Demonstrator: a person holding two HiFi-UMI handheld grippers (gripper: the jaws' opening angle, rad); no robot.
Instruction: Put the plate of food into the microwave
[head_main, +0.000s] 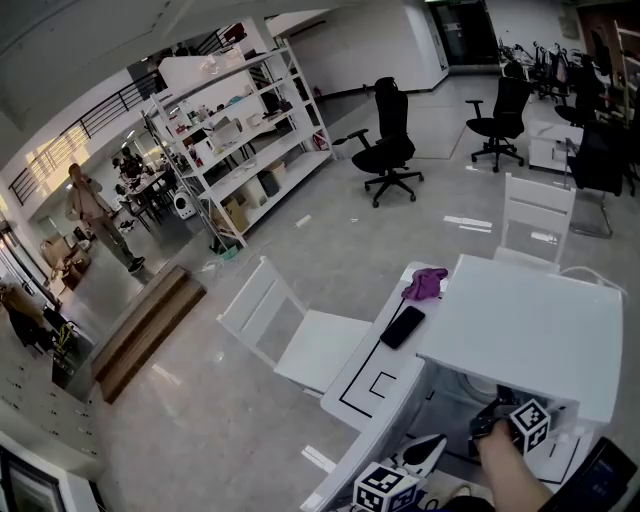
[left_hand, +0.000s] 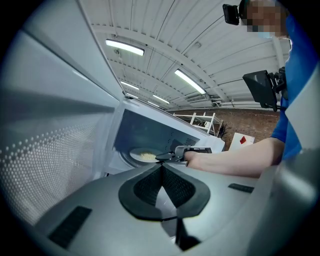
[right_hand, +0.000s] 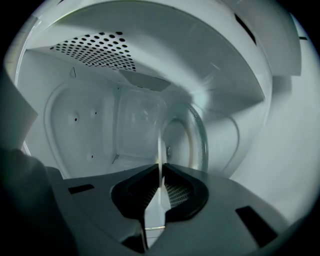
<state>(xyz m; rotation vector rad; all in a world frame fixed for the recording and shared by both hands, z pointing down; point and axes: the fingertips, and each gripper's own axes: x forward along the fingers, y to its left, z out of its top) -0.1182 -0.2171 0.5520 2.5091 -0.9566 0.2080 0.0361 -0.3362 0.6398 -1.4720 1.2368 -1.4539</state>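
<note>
The white microwave (head_main: 520, 330) stands open on the table, with its door (left_hand: 45, 150) swung out at the left of the left gripper view. A white plate (left_hand: 142, 156) with pale food sits inside the cavity, over the glass turntable (right_hand: 200, 140). My right gripper (left_hand: 167, 157) reaches into the cavity, shut on the plate's near rim. In the right gripper view the plate (right_hand: 160, 150) shows edge-on as a thin white line between the pads of the right gripper (right_hand: 161, 167). My left gripper (left_hand: 161, 167) hangs low in front of the opening, shut on nothing.
A black phone (head_main: 402, 327) and a purple cloth (head_main: 425, 284) lie on the table left of the microwave. White chairs (head_main: 290, 335) stand beside and behind the table. Farther off are office chairs (head_main: 390, 150), shelving (head_main: 245, 140) and a person (head_main: 90, 205).
</note>
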